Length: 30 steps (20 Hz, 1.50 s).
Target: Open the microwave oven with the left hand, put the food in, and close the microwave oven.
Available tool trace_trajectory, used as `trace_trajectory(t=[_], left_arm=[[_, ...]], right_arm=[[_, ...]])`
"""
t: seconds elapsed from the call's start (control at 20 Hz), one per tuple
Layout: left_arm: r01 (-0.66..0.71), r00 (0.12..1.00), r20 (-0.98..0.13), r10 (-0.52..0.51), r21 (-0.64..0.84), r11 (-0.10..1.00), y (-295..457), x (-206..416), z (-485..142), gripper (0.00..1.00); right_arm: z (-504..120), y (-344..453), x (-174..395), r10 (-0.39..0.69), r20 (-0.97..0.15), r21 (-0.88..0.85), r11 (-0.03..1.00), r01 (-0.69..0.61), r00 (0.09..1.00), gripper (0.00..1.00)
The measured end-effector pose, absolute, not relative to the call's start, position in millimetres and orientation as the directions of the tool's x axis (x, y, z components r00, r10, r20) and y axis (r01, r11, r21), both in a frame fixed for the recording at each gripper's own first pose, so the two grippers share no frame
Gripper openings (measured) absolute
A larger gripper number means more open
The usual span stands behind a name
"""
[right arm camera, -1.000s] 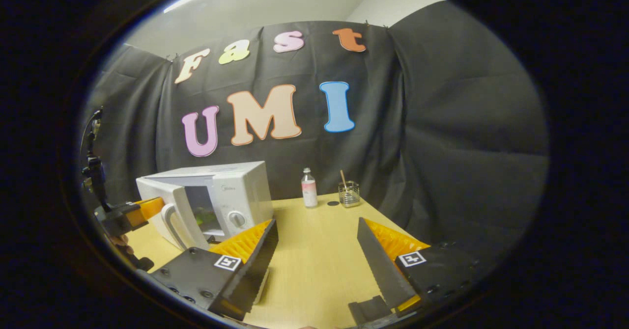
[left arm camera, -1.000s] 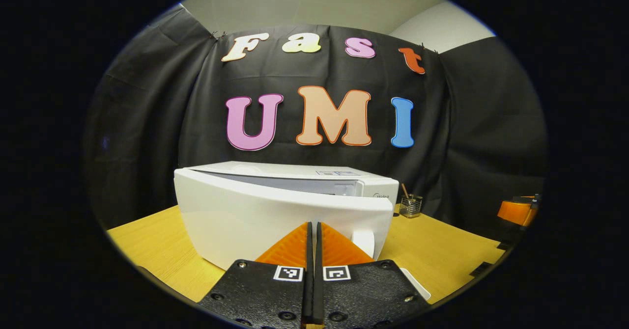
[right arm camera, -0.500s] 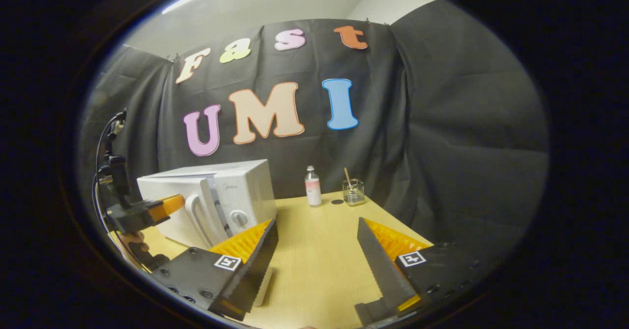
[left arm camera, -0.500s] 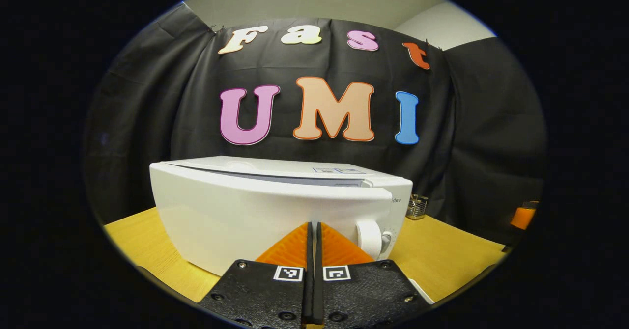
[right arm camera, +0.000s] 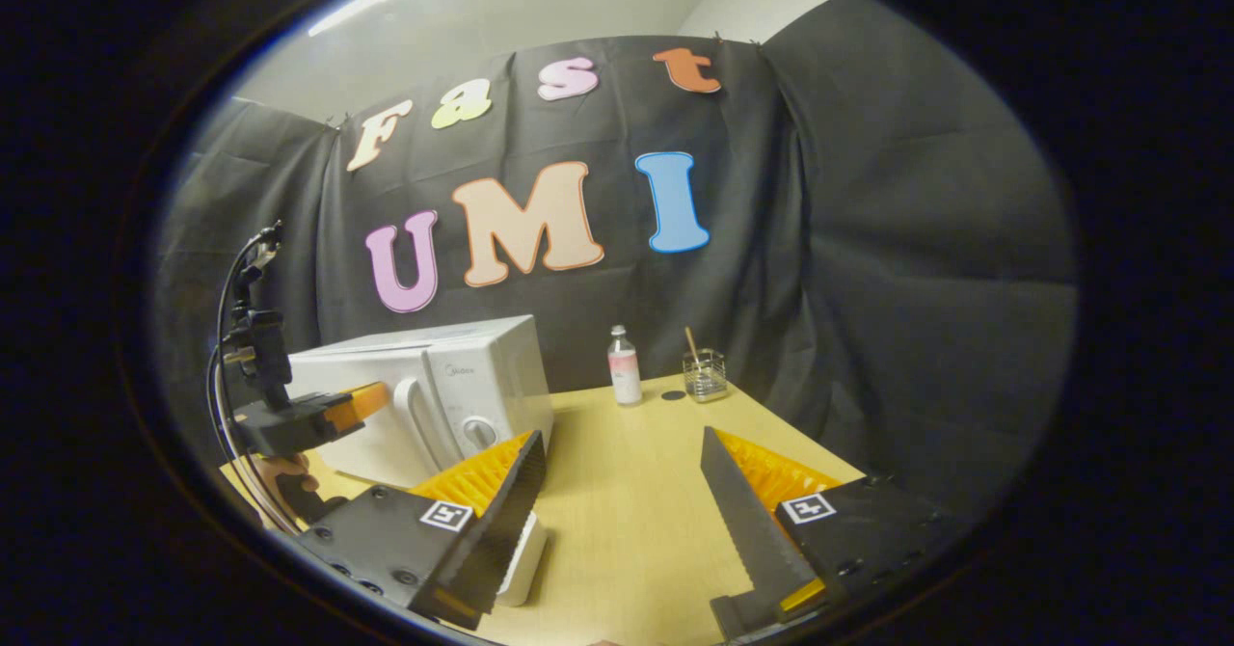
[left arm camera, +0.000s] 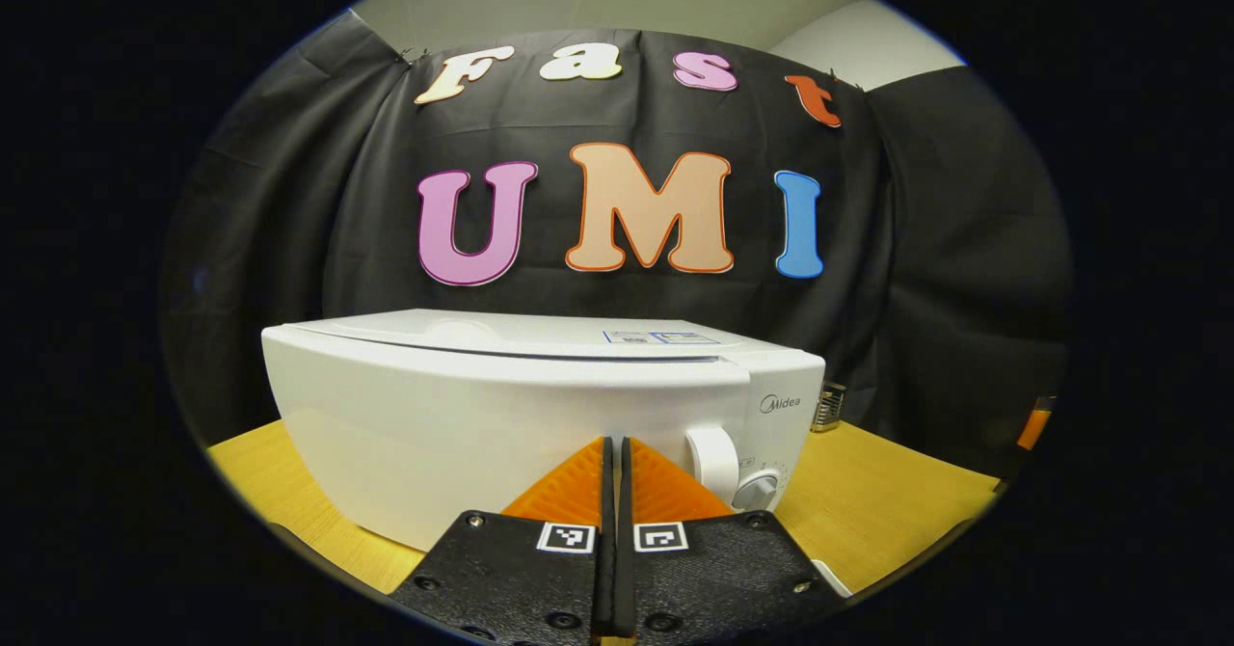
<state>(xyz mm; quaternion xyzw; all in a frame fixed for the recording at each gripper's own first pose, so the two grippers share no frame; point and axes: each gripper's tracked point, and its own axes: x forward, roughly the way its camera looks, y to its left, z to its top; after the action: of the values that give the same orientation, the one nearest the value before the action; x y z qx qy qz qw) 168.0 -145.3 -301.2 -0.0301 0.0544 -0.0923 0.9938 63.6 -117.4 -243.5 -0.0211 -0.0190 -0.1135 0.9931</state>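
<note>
The white microwave (left arm camera: 501, 405) stands on the wooden table, its door flush with the body or very nearly so, hiding the inside. My left gripper (left arm camera: 614, 442) is shut with nothing between its fingers, tips at the door's lower front, left of the handle (left arm camera: 713, 461) and the dial (left arm camera: 758, 492). In the right gripper view the microwave (right arm camera: 463, 376) sits at the left, and the left gripper (right arm camera: 371, 397), held by a hand (right arm camera: 284, 472), reaches to its door. My right gripper (right arm camera: 622, 434) stands open and empty above the table, right of the microwave.
A small bottle (right arm camera: 625, 366) and a glass cup with a stick (right arm camera: 706, 376) stand at the table's back by the cloth wall. A white object (right arm camera: 525, 559) lies under the right gripper's left finger. Bare tabletop (right arm camera: 627, 511) stretches between the right gripper's fingers.
The microwave door has swung from clearly ajar to against the body, with the shut left gripper following it forward. The right gripper has stayed open, shifting only slightly.
</note>
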Motion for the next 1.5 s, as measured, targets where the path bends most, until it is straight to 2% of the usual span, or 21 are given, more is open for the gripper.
trace_trajectory(t=[0.3,0.35,1.0,1.05,1.15,1.5], left_arm=[[0.185,0.977,-0.096,-0.189,-0.053,0.981,-149.1,169.2,-298.5,0.01],[0.183,0.978,-0.096,-0.187,-0.05,0.982,-148.8,168.3,-298.3,0.01],[0.158,0.985,-0.056,-0.161,-0.046,0.986,-148.5,176.5,-295.2,0.01],[0.146,0.98,-0.128,-0.152,-0.054,0.988,-148.4,177.9,-308.8,0.01],[0.154,0.985,-0.076,-0.157,-0.047,0.987,-153.3,176.3,-301.3,0.01],[0.165,0.982,-0.089,-0.168,-0.035,0.986,-158.5,178.3,-307.6,0.01]], right_arm=[[-242.7,-122.1,64.4,-0.236,0.044,-0.036,0.971,0.237,0.971,0.99],[-244.2,-123.3,64.7,-0.236,0.041,-0.037,0.971,0.237,0.971,0.92],[-254.0,-124.6,69.4,-0.239,0.005,-0.027,0.971,0.239,0.971,0.92],[-254.6,-124.9,69.7,-0.238,0.007,-0.027,0.971,0.238,0.971,0.92],[-252.7,-124.7,69.3,-0.237,0.011,-0.03,0.971,0.238,0.971,0.92],[-250.7,-123.2,67.3,-0.231,0.014,-0.027,0.972,0.231,0.973,0.92]])
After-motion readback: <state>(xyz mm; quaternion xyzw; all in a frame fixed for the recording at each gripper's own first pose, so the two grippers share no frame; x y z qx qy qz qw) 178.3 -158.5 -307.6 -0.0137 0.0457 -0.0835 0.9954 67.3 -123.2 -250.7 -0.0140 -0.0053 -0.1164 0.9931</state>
